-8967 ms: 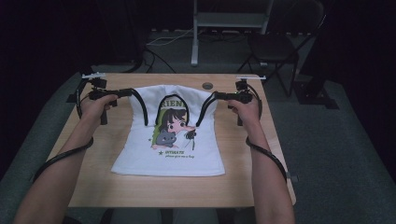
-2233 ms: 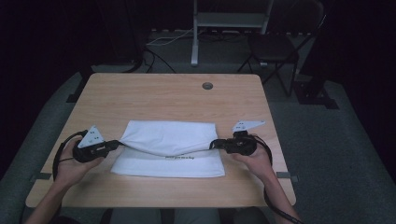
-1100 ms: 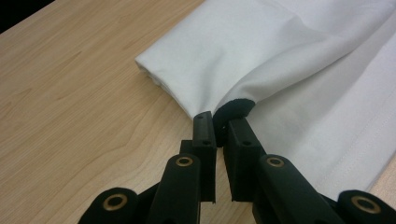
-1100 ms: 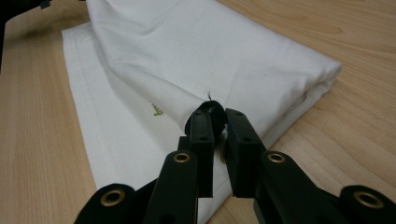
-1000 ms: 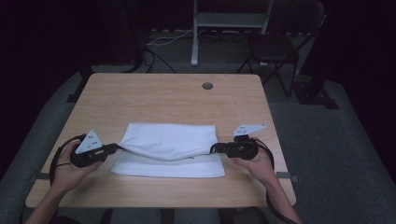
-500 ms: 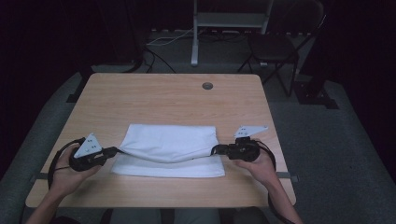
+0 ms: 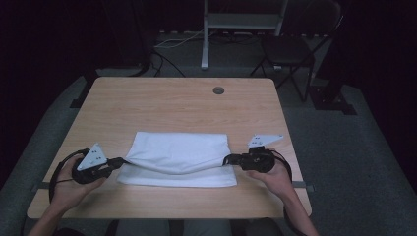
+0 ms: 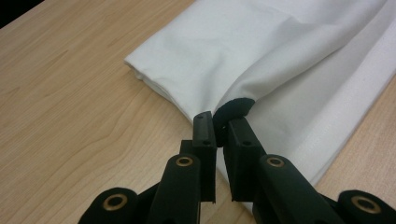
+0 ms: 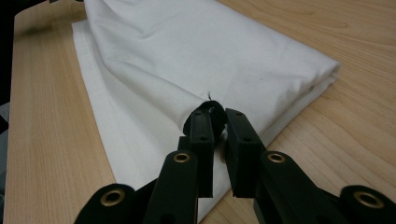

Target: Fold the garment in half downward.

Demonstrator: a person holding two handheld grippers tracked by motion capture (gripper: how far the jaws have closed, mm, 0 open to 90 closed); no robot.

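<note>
A white T-shirt [image 7: 179,156] lies folded over on itself on the wooden table [image 7: 172,108], print hidden. Its upper layer sags between two held corners, a strip of the lower layer showing along the near edge. My left gripper [image 7: 122,161] is shut on the left corner. In the left gripper view the jaws [image 8: 219,123] pinch a bit of black trim and white cloth [image 8: 243,56]. My right gripper [image 7: 227,160] is shut on the right corner. In the right gripper view its jaws [image 9: 217,116] clamp black trim on the cloth [image 9: 187,51].
A round cable hole [image 7: 218,90] sits near the table's far edge. Bare wood lies around the shirt on all sides. Beyond the table stand a folding chair [image 7: 290,49] and a metal stand [image 7: 204,34] on the dark floor.
Nine seconds ago the shirt lay flat, print up, held at its far end. Since then it has been folded toward me. Over the last second both grippers drew the top layer slightly nearer.
</note>
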